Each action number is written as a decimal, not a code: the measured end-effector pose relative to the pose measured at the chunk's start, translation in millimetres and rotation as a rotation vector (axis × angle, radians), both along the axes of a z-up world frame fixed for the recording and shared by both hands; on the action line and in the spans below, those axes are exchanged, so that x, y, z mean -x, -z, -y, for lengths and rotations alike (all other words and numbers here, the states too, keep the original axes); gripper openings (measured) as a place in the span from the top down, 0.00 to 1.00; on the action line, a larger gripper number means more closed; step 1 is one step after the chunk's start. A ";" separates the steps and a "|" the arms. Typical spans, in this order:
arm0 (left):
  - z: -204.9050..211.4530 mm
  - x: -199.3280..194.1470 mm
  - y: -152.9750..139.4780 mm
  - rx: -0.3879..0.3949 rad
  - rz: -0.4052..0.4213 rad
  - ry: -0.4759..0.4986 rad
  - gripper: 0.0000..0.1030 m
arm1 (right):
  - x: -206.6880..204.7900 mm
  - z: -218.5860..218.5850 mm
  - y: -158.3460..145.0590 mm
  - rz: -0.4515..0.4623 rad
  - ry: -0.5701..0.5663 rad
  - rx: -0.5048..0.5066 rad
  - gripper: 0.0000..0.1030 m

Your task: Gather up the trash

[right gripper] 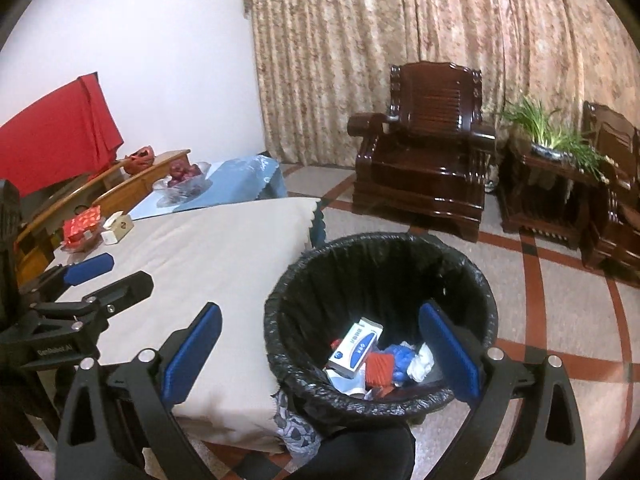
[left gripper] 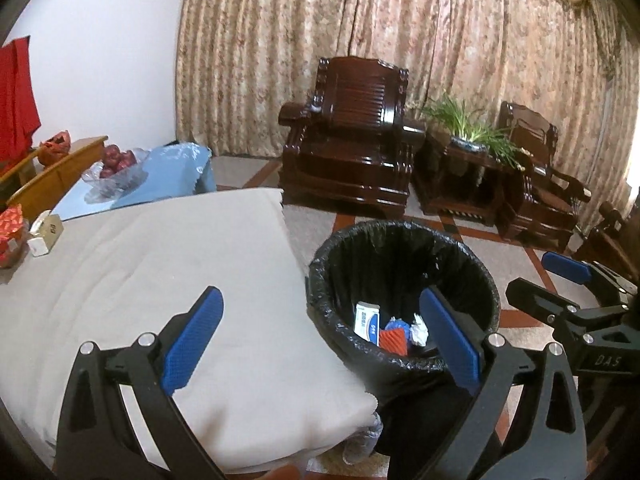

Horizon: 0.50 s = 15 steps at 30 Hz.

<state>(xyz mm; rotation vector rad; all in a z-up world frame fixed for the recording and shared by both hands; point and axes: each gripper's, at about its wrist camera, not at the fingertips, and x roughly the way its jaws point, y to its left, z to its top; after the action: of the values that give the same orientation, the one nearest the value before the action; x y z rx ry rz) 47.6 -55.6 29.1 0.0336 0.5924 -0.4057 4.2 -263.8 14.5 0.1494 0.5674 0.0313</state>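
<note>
Standing on the tiled floor just beside the corner of the table, the round bin lined with a black plastic bag (right gripper: 380, 320) already holds the trash: a white and blue cardboard box (right gripper: 354, 346), a red ribbed piece (right gripper: 379, 368), a crumpled blue wrapper (right gripper: 402, 362) and a crumpled white tissue (right gripper: 422, 362). They lie together at the bottom, touching each other.

The right gripper (right gripper: 320, 356) hangs above the near rim of the bin with its blue-padded fingers (right gripper: 192, 356) spread wide and nothing between them. The left gripper (left gripper: 320, 340) is also spread wide and empty; one of its fingers is over the table, the other over the bin opening. In the left wrist view the bin (left gripper: 404, 300) is seen to the right of the table edge.

The table is covered with a beige cloth (right gripper: 208, 264). At its far left side stand a small white tissue box (right gripper: 118, 226) and a red patterned packet (right gripper: 82, 222). Behind, on a light blue cloth (right gripper: 240, 184), there is a glass bowl with red apples (right gripper: 182, 180). Farther away, before the floral beige curtain (right gripper: 400, 40), stand a dark wooden armchair (right gripper: 424, 160) and a green plant in a pot (right gripper: 552, 136) on a dark side table.
</note>
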 end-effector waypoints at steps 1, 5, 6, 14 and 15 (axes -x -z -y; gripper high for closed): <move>-2.8 2.7 -3.1 0.004 0.005 -0.004 0.07 | 1.1 -1.6 -1.6 0.003 -0.001 0.001 0.06; -10.5 11.0 -11.3 -0.003 0.029 -0.017 0.07 | 4.5 -7.4 -8.9 0.017 -0.011 0.005 0.06; -11.3 14.2 -13.1 -0.002 0.034 -0.019 0.07 | 5.2 -8.9 -11.1 0.023 -0.014 0.008 0.06; -20.3 27.9 -23.7 0.006 0.066 -0.041 0.07 | 10.4 -21.8 -21.2 0.056 -0.034 0.015 0.06; -20.6 27.1 -24.2 0.007 0.067 -0.043 0.07 | 10.6 -22.3 -21.9 0.058 -0.036 0.016 0.06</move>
<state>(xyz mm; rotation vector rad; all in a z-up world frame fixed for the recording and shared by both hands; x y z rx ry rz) 20.4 -35.1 53.3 0.0278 0.5246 -0.3640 -6.4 -241.5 36.5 0.1225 0.5123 0.0658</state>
